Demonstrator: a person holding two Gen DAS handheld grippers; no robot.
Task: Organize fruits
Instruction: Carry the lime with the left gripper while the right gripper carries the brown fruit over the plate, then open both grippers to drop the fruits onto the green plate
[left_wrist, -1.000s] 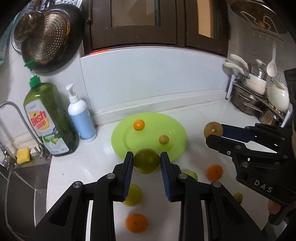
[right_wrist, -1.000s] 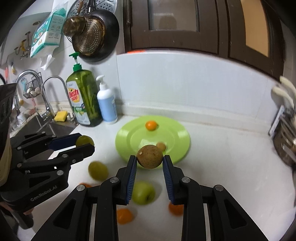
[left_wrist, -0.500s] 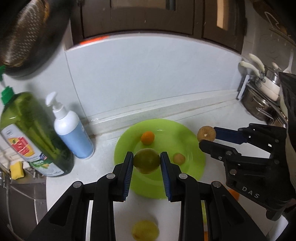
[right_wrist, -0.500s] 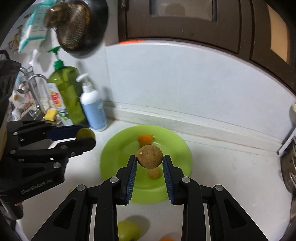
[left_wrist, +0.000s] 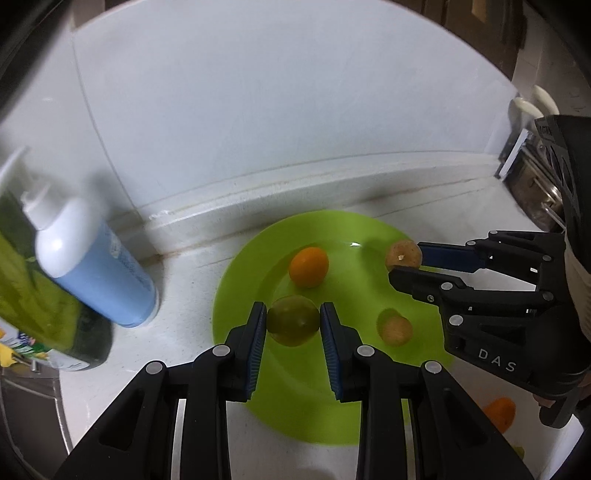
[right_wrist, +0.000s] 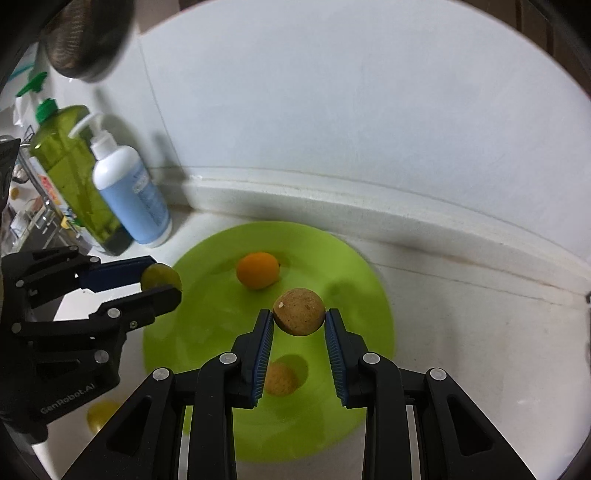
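A lime-green plate (left_wrist: 343, 413) (right_wrist: 354, 266) lies on the white counter with an orange (left_wrist: 308, 266) (right_wrist: 257, 270) and a small brown fruit (left_wrist: 396, 331) (right_wrist: 279, 378) on it. My left gripper (left_wrist: 293, 325) (right_wrist: 161, 281) is shut on a green fruit (left_wrist: 293, 325) (right_wrist: 161, 277) held above the plate's left side. My right gripper (right_wrist: 299, 316) (left_wrist: 403, 258) is shut on a brown round fruit (right_wrist: 299, 316) (left_wrist: 403, 254) held above the plate's middle, just past the small brown fruit.
A blue-and-white pump bottle (left_wrist: 92, 266) (right_wrist: 129, 195) and a green dish-soap bottle (left_wrist: 33, 306) (right_wrist: 74, 173) stand left of the plate by the wall. Another orange (left_wrist: 498, 413) and a yellow-green fruit (right_wrist: 99, 413) lie on the counter in front. Pots sit far right.
Both grippers have moved forward and down over the plate, each still holding its fruit. The plate and bottles look larger and closer.
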